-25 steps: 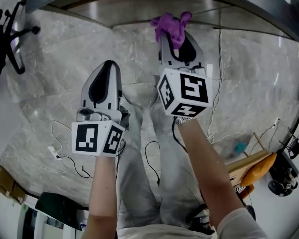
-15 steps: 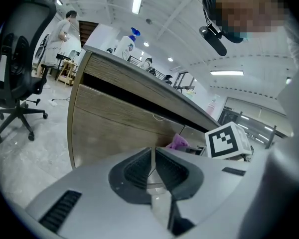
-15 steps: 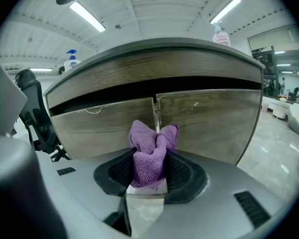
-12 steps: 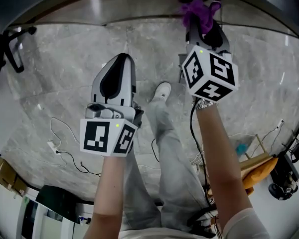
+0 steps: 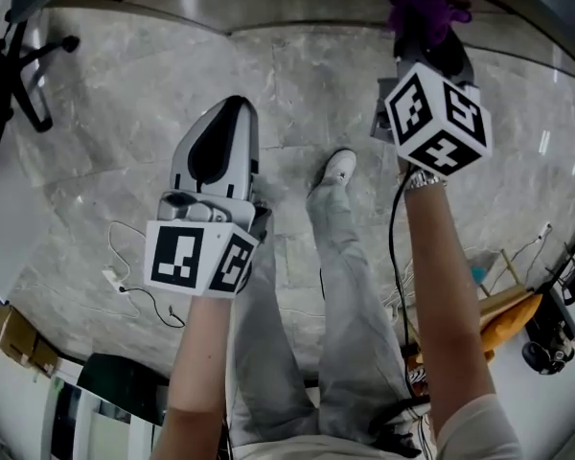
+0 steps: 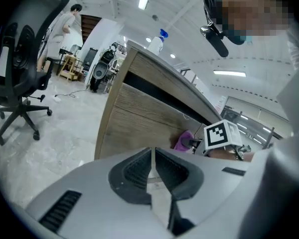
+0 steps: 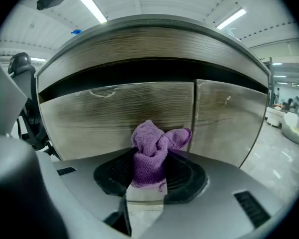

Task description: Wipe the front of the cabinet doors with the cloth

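In R tool [image 7: 149, 172], purple cloth [image 7: 152, 151] bunched up near cabinet doors [image 7: 104, 116].

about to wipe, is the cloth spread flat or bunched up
Bunched: the purple cloth is a crumpled wad pinched between the jaws of the right gripper.

Purple cloth [image 7: 152, 151] was fuzzy looped terry; doors [image 7: 114, 113] were matt wood-grain; floor [image 5: 125, 161] was glossy grey marble-look; left tool [image 6: 153, 156] shell was smooth grey plastic, pads [image 6: 132, 173] ribbed black.
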Tool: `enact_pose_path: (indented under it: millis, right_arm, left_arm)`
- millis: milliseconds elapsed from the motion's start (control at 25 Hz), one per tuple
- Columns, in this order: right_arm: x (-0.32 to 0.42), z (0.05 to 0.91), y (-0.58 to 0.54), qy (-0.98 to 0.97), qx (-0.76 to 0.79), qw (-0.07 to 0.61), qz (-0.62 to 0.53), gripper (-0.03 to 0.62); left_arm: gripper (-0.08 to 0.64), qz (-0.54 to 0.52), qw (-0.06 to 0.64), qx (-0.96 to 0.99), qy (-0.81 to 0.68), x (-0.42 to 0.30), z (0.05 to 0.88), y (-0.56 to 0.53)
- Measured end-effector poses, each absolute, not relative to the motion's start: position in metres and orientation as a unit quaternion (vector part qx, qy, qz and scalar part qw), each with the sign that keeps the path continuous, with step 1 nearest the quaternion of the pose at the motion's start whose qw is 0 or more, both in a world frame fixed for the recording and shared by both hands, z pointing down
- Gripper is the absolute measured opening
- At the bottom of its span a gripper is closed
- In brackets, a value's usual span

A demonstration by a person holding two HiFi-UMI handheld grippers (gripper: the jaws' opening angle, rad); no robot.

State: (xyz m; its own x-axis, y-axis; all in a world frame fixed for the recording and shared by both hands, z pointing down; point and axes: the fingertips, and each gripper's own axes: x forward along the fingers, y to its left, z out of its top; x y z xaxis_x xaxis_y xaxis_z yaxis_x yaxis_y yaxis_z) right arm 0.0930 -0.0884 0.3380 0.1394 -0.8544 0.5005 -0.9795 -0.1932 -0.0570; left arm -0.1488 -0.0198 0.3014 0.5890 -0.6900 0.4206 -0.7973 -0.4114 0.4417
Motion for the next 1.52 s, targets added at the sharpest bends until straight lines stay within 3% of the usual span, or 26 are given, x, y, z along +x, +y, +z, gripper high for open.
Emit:
enact_pose_path:
  millis: [960,1320,1520]
  right_arm:
    - [-0.166,0.351,-0.127,-0.693,0.663,0.136,0.246,0.155]
    - [-0.222,0.350,-0.125,-0.768,0.578,0.143,0.237,0.155]
    - [-0.198,0.345,-0.101,-0.784,0.556,0.147,0.231,0.155]
  left_arm:
    - [0.029,0.079,0.316,0.799,-0.505,-0.333,0.320,-0.049]
    - [0.029,0.085,0.312,0.793,-0.516,-0.314,0.319,-0.032]
    - [0.029,0.085,0.309,0.804,-0.501,-0.269,0.313,-0.022]
